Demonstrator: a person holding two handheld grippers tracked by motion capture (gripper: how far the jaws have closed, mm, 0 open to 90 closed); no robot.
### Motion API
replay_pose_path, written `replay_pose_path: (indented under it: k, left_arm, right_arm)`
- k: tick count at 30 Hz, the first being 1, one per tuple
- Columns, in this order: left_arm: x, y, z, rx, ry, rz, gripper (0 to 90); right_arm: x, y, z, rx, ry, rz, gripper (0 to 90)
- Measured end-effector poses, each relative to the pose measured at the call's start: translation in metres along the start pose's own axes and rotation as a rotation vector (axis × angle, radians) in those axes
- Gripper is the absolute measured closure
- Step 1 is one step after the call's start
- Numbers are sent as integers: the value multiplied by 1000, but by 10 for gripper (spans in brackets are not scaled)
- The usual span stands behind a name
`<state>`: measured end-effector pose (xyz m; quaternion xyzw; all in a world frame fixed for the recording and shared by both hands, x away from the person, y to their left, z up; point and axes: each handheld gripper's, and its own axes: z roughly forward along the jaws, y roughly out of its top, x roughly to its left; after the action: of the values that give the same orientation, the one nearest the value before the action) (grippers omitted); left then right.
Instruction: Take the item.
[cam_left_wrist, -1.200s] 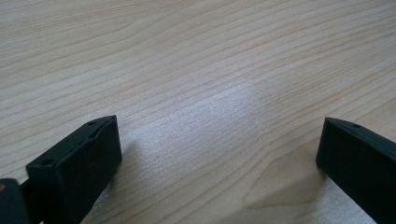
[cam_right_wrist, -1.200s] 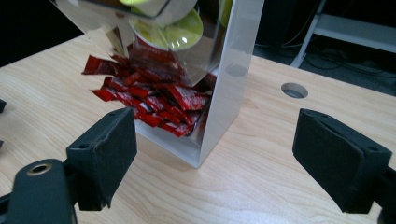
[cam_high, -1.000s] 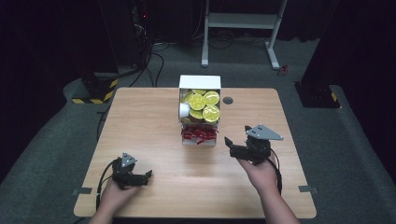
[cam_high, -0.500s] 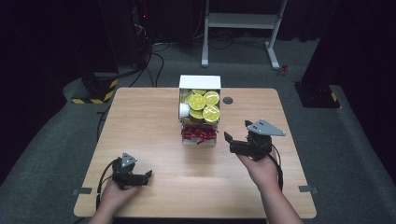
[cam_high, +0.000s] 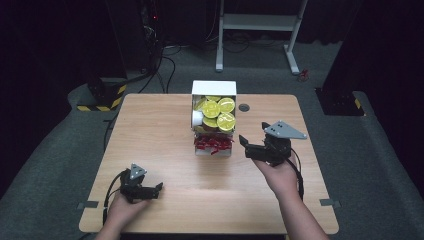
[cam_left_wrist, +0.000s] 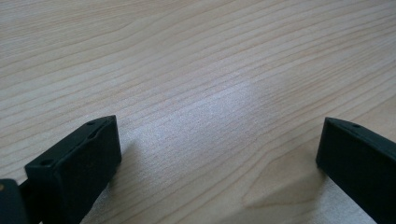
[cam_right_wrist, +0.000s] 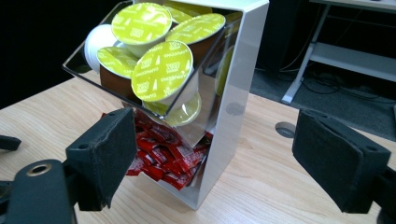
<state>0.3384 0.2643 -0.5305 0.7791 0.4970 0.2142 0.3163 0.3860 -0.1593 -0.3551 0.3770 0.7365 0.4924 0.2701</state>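
Observation:
A white two-level dispenser box (cam_high: 214, 90) (cam_right_wrist: 236, 88) stands at the table's far middle. Its upper bin holds several coffee capsules with yellow-green lids (cam_high: 220, 112) (cam_right_wrist: 161, 70). Red sachets (cam_high: 212, 144) (cam_right_wrist: 163, 156) fill the lower bin. My right gripper (cam_high: 252, 142) (cam_right_wrist: 212, 163) hovers open just right of the box, jaws spread wide toward it, nothing between them. My left gripper (cam_high: 152, 190) (cam_left_wrist: 217, 154) rests open near the table's front left, jaws wide over bare wood.
The wooden table (cam_high: 150, 130) has a round cable hole (cam_high: 244, 107) (cam_right_wrist: 286, 129) right of the box. Behind the table stand a white desk frame (cam_high: 257, 22) and dark equipment with yellow-black striped feet (cam_high: 102, 97). Grey carpet surrounds the table.
My right gripper has moved a little up and toward the box. The left gripper has stayed in place.

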Motion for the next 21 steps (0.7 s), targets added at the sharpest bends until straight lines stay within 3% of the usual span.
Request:
replay_pose_path:
  k: [21]
  left_arm:
    - [0,0,0,-2,-1,-2,4]
  right_arm:
    - [12,23,14,0,44,-20,148]
